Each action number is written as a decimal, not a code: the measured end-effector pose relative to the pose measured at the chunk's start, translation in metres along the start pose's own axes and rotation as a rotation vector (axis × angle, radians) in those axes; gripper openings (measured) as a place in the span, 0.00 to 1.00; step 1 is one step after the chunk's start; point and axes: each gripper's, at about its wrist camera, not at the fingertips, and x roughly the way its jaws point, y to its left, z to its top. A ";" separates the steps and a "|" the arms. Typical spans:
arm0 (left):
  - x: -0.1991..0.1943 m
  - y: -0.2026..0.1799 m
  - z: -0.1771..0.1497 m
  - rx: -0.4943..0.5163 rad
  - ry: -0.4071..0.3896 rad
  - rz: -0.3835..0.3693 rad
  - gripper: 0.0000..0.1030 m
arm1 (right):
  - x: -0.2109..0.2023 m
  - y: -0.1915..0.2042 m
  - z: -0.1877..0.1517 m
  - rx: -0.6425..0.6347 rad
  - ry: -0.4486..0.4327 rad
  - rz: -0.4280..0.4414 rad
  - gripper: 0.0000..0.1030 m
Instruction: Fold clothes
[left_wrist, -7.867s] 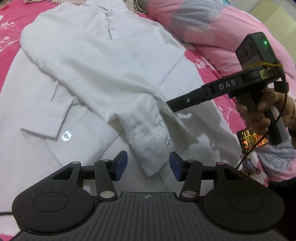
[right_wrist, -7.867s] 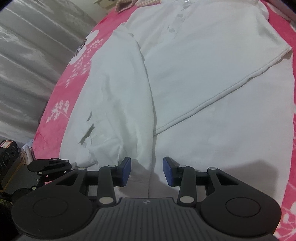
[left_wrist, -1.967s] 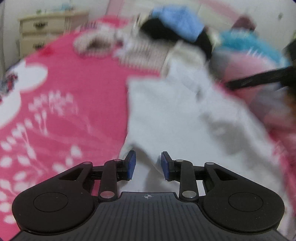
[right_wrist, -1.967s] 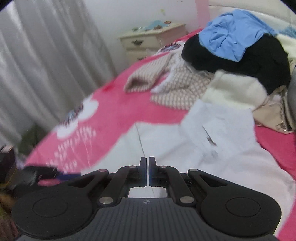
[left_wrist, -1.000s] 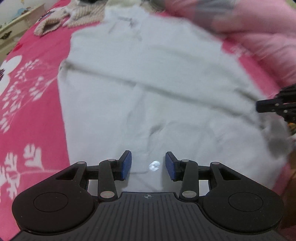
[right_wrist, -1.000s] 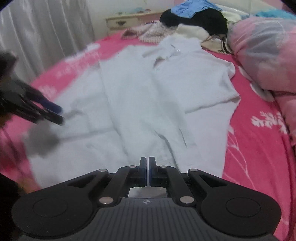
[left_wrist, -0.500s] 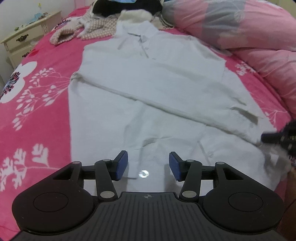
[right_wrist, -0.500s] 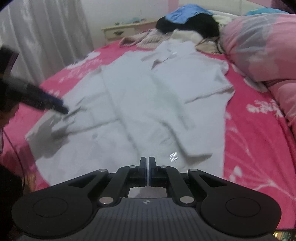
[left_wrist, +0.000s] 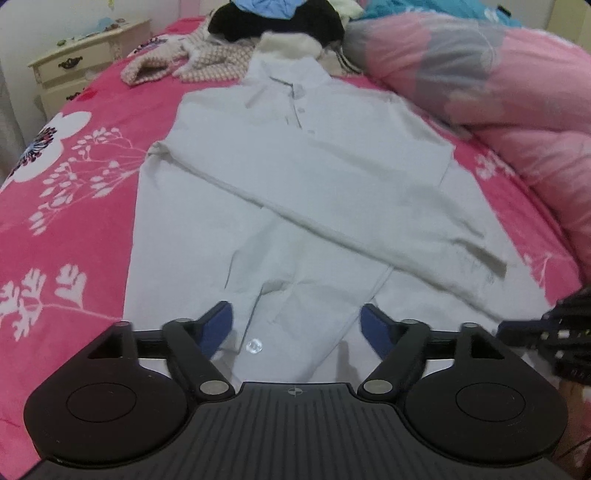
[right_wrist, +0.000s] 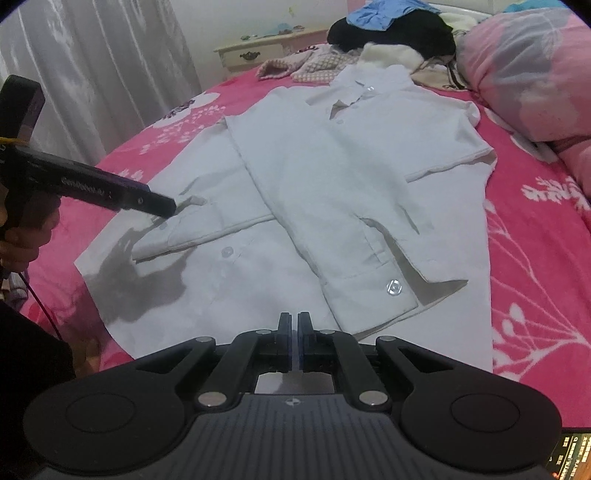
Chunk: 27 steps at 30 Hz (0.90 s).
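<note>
Shirt: white shirt (left_wrist: 295, 177) lies flat on the pink bed (left_wrist: 70, 206), collar toward the far clothes pile (right_wrist: 391, 26), both sleeves folded across the front
Left gripper: left gripper (left_wrist: 295, 325) has its jaws wide apart over the shirt's lower front, a button between them; in the right view its tip is at the cuff of one sleeve
Right gripper: right gripper (right_wrist: 294, 339) has its jaws together at the near hem; whether cloth is pinched, I cannot tell
Surroundings: pink quilt (left_wrist: 498, 85) beside the shirt, nightstand (left_wrist: 81, 66) beyond the bed
</note>
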 end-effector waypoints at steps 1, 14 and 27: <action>-0.001 0.000 0.001 -0.007 -0.002 -0.005 0.84 | 0.000 0.000 0.000 0.003 0.000 0.000 0.05; -0.005 -0.005 0.000 -0.032 -0.024 0.012 1.00 | -0.001 0.003 -0.001 0.007 0.000 -0.010 0.13; -0.007 -0.004 -0.002 -0.047 -0.033 0.024 1.00 | -0.008 0.006 0.004 0.017 -0.061 -0.032 0.61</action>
